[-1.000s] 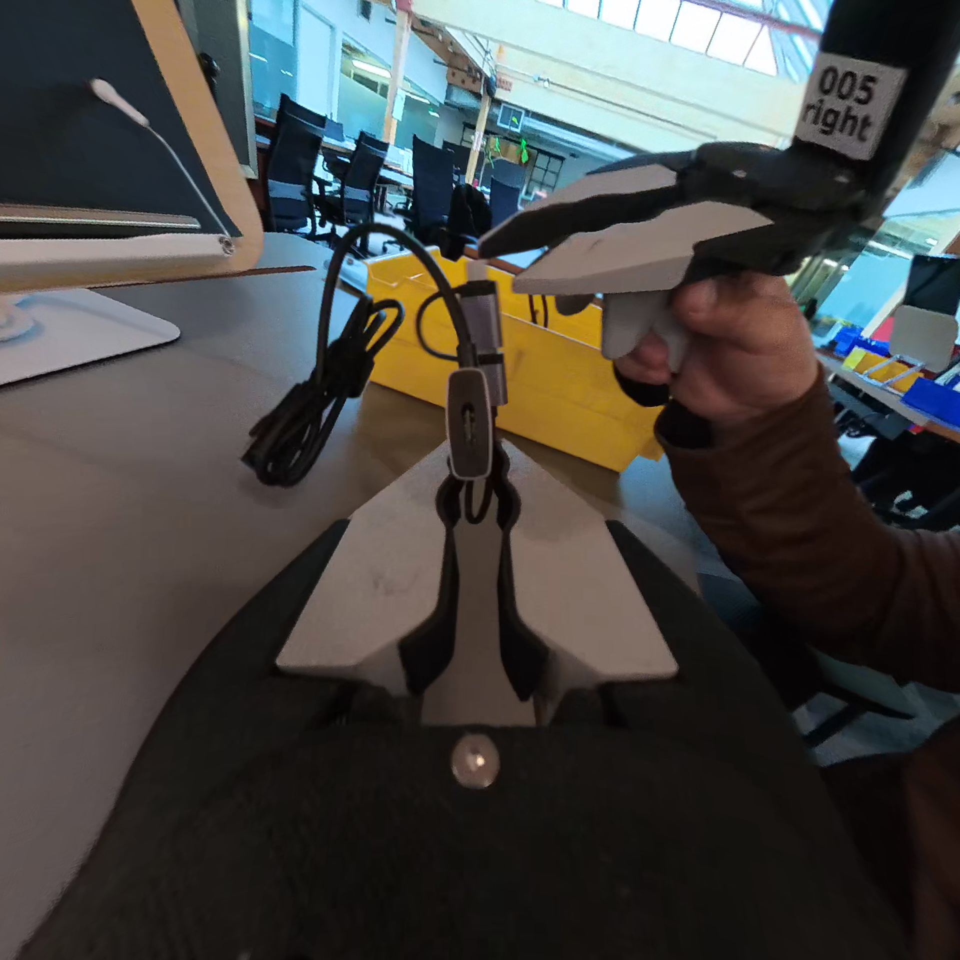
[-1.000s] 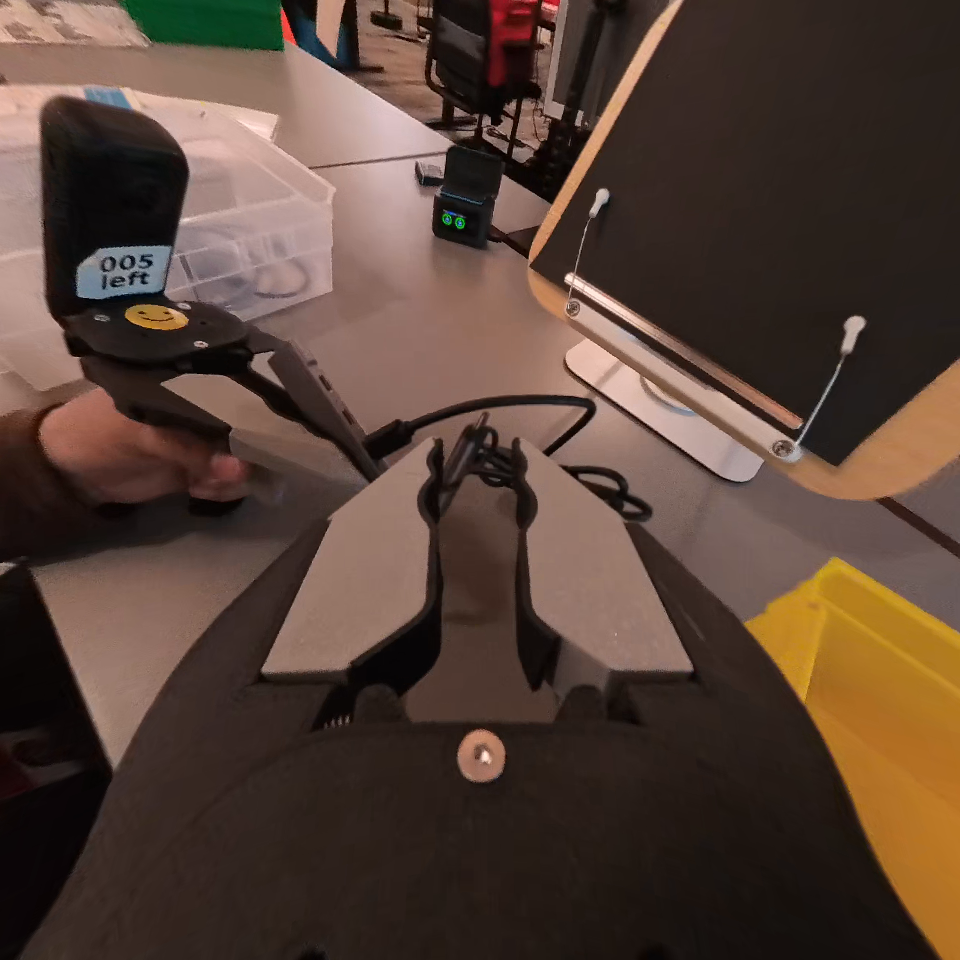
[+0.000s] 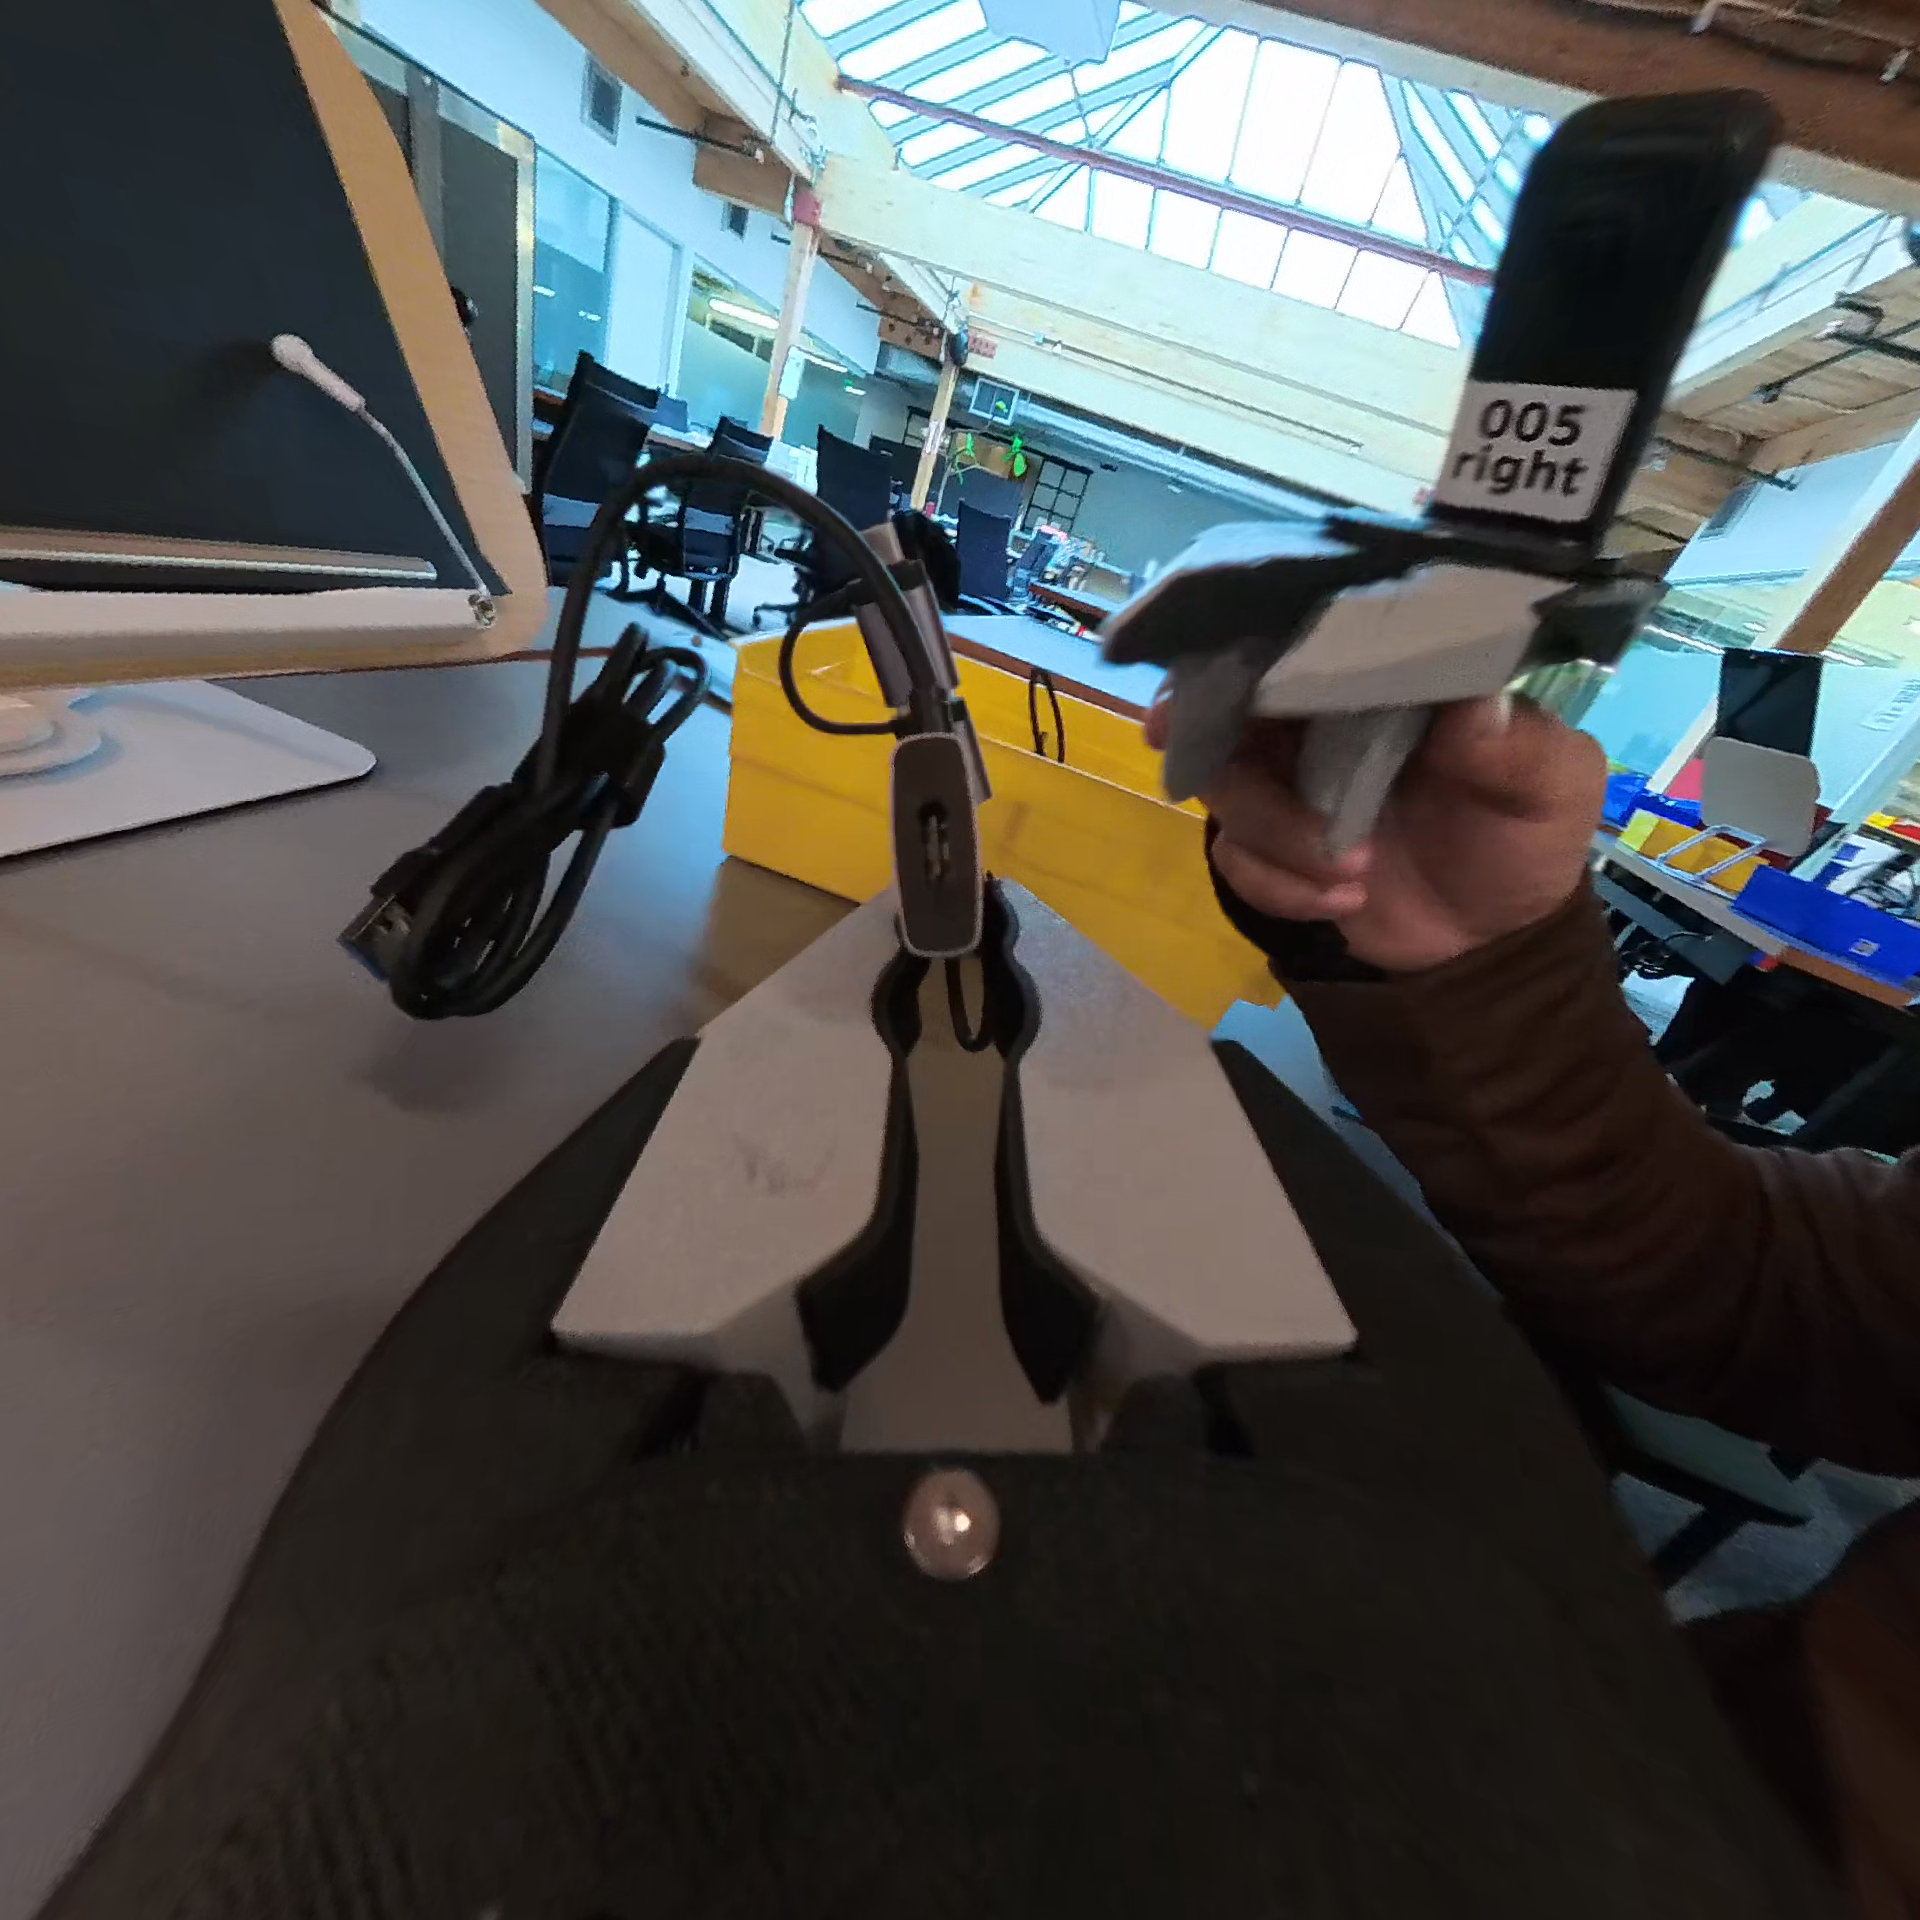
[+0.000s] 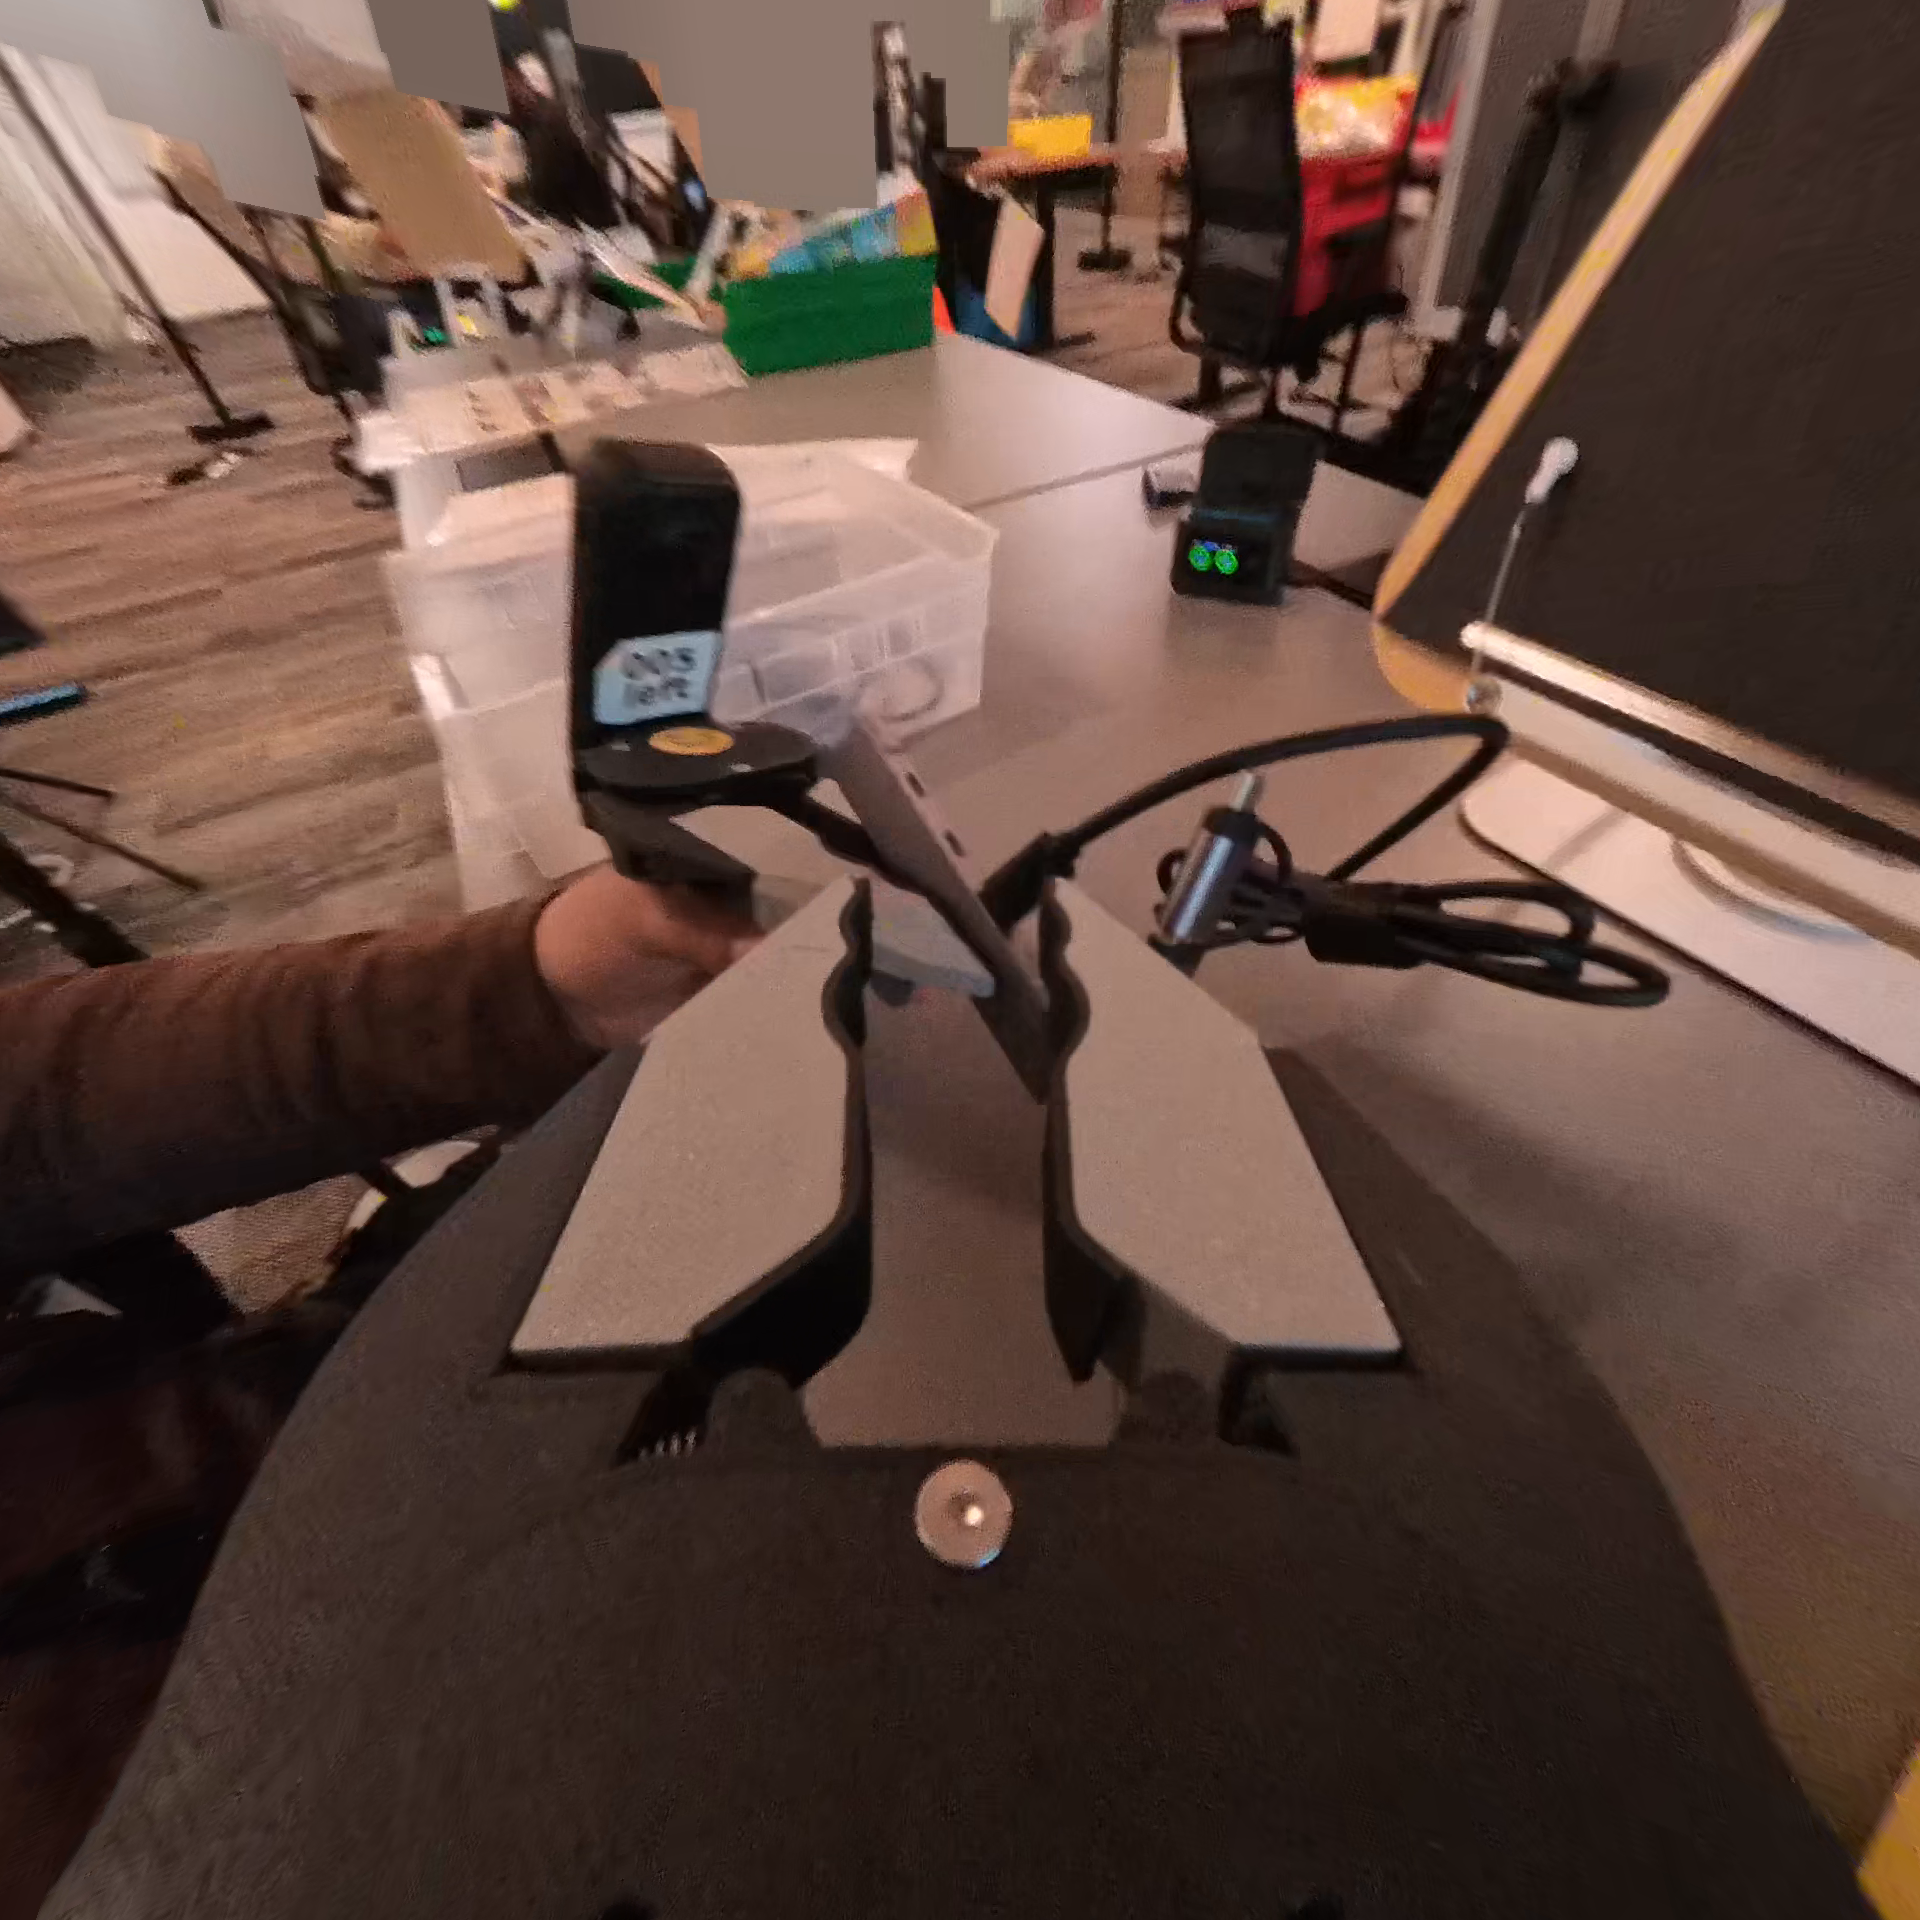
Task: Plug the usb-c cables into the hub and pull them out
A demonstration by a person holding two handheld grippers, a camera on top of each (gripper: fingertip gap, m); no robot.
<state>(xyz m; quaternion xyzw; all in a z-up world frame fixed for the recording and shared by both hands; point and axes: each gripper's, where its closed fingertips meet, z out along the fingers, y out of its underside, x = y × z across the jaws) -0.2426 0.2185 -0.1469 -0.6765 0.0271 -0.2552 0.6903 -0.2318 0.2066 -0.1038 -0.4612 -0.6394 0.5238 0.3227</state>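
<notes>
Between left gripper [image 3: 940, 951] tips sat hub [image 3: 935, 873], clamped by its end, raised off desk [image 3: 208, 1091]. Right gripper [image 4: 956, 956] spread, empty, hub edge [image 4: 935, 862] showing in its gap. Beyond hub, cable [image 4: 1403, 914] hung bundled, one grey plug [image 4: 1205, 873] dangling free; whether another plug sat seated, could not tell. Hub looked light, rigid, smooth-sided: likely to twist under push. Cable limp, so grip best taken on stiff plug shell, not cord
</notes>
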